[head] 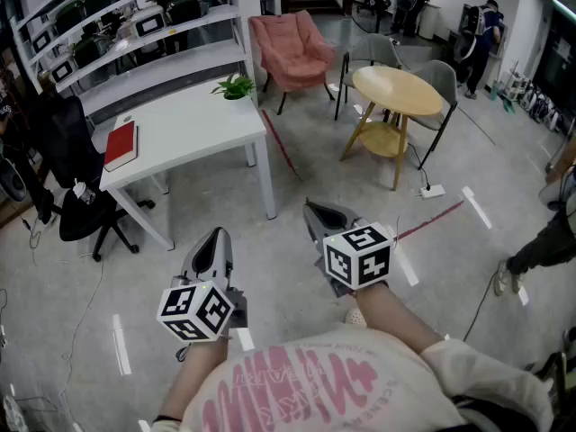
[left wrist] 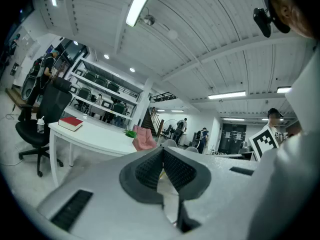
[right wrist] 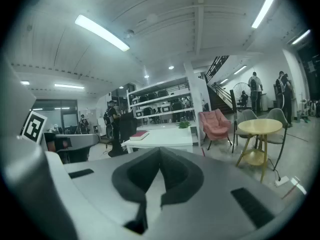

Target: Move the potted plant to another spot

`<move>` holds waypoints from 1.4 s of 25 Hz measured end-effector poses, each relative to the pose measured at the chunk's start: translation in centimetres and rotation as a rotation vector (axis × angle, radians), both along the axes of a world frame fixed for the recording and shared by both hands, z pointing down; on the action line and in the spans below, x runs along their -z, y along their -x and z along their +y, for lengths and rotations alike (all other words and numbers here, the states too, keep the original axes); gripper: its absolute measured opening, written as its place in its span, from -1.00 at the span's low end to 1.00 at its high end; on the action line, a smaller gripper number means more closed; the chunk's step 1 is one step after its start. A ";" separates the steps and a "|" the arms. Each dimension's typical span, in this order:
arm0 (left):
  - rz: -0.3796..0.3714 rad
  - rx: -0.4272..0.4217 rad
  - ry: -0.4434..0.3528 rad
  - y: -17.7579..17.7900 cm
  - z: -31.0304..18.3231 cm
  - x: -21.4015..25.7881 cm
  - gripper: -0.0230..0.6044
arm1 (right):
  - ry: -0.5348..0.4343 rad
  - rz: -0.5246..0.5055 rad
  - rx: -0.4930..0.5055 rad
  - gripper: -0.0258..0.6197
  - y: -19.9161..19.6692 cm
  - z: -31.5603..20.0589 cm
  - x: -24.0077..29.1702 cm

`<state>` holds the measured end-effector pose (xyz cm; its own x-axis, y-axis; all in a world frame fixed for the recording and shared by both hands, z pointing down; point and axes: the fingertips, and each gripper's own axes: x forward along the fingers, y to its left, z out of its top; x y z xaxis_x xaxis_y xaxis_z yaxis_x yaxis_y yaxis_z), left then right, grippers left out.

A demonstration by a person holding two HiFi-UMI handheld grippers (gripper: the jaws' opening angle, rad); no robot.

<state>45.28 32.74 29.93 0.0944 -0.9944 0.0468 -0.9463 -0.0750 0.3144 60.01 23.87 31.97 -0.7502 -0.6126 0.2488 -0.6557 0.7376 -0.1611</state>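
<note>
Here, the small leafy green potted plant (head: 236,86) sits at the two-o'clock corner of the smooth white rectangular worktop (head: 193,129). A flat red book (head: 121,144) lies at its nine-o'clock end. Well apart, over the speckled grey floor (head: 297,268), the left tool (head: 215,238) and right tool (head: 313,209) each have their dark ribbed pads (left wrist: 149,170) pressed together, with nothing between them.

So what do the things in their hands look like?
The left tool and right tool are grey wedge-shaped shells, each with dark ribbed pads and a white cube of black square markers. The person wears a white shirt with pink print.
</note>
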 end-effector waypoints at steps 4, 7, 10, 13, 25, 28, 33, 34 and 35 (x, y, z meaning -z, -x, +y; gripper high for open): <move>-0.003 0.008 0.007 0.8 -0.1 -0.1 -0.92 | 0.006 0.020 0.001 -0.90 0.3 -0.1 -0.5; 0.002 0.012 0.014 1.2 -0.1 -0.7 -0.92 | 0.020 0.028 0.000 -0.90 0.4 -0.4 -1.0; -0.004 0.017 0.025 1.7 -0.5 -1.5 -0.92 | 0.052 0.006 -0.004 -0.90 0.7 -1.1 -1.8; 0.009 0.019 0.042 2.6 -1.3 -2.3 -0.92 | 0.091 -0.021 -0.014 -0.90 1.2 -2.5 -2.6; 0.052 0.062 0.102 8.7 -9.3 -4.9 -0.92 | 0.208 -0.012 -0.012 -0.90 6.2 -12.8 -5.8; 0.061 0.065 0.108 9.8 -12.3 -5.2 -0.92 | 0.222 -0.020 -0.001 -0.90 7.6 -16.0 -5.7; 0.096 0.079 0.106 11.8 -17.1 -5.5 -0.92 | 0.240 -0.018 0.021 -0.90 9.7 -20.7 -5.9; 0.100 0.082 0.105 12.2 -18.0 -5.4 -0.92 | 0.239 -0.020 0.024 -0.90 10.1 -21.6 -5.8; 0.104 0.087 0.104 12.7 -18.9 -5.3 -0.92 | 0.239 -0.022 0.027 -0.90 10.5 -22.6 -5.6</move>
